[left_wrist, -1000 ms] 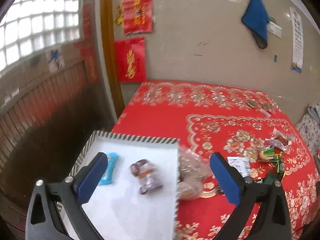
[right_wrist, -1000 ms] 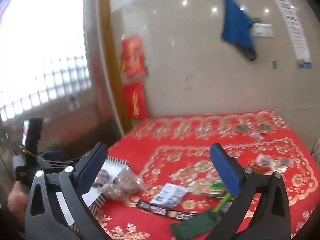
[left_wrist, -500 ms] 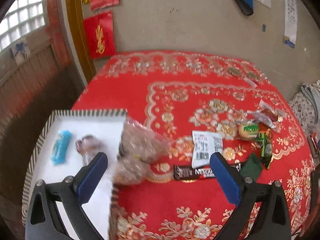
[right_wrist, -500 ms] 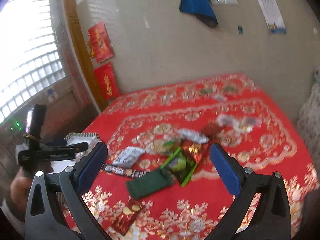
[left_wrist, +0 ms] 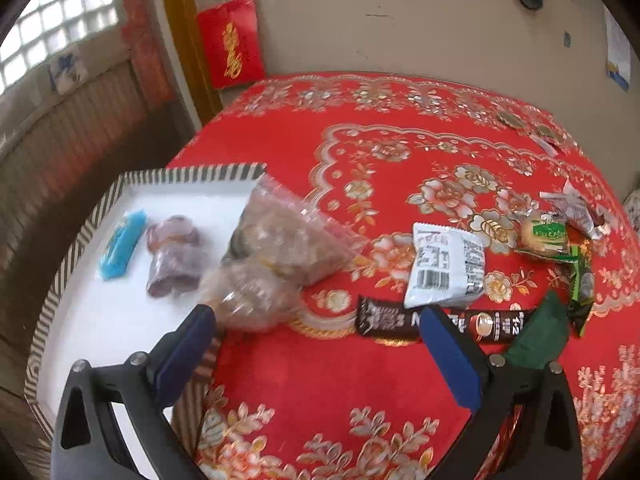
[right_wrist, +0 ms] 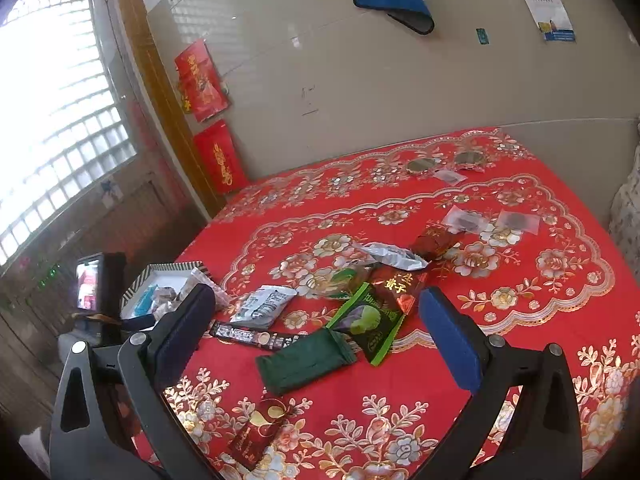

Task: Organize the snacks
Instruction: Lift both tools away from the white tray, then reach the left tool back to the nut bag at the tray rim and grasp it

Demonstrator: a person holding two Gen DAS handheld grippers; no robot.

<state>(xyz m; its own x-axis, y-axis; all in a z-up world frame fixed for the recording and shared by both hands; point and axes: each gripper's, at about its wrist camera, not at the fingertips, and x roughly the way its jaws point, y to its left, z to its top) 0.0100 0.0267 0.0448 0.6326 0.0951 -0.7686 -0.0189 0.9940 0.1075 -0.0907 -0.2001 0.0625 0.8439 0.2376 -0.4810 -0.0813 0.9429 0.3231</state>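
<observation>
Snacks lie scattered on a red floral tablecloth (left_wrist: 280, 380) covering the desk, and some already sit in a white tray (left_wrist: 100, 320) with a striped rim at the cloth's left edge.

Left gripper (left_wrist: 316, 336): the blue-padded fingers (left_wrist: 448, 356) are spread wide and hold nothing. They hover above the cloth. Just ahead of the left finger, a clear bag of brown snacks (left_wrist: 276, 256) rests across the tray's right rim, partly inside the tray and partly on the cloth. Beyond the right finger, a dark Nescafe stick (left_wrist: 440, 322) lies flat, with a white packet with a barcode (left_wrist: 446, 266) overlapping its upper edge. A dark green pouch (left_wrist: 540, 336) lies at the stick's right end. Farther right are a round cake in a clear wrapper (left_wrist: 544, 234) and a silver wrapper (left_wrist: 576, 210). Inside the tray, a blue packet (left_wrist: 122, 244) and a purple-brown wrapped snack (left_wrist: 172, 256) lie side by side, close together.

Right gripper (right_wrist: 316, 320): the fingers (right_wrist: 450, 344) are likewise wide apart and empty, held above the cloth. Between them in this view lie the dark green pouch (right_wrist: 306, 360) and, just beyond it, a bright green packet (right_wrist: 366, 322) overlapped by a red packet with gold characters (right_wrist: 398, 286). The Nescafe stick (right_wrist: 256, 338) and the white packet (right_wrist: 264, 306) lie to the left. A small dark red sachet (right_wrist: 256, 434) lies nearest the camera. Further out are a silver wrapper (right_wrist: 390, 256), a dark red wrapped snack (right_wrist: 438, 242) and two clear sachets (right_wrist: 466, 220). The tray (right_wrist: 140, 284) shows at far left, beside the left gripper's body.
</observation>
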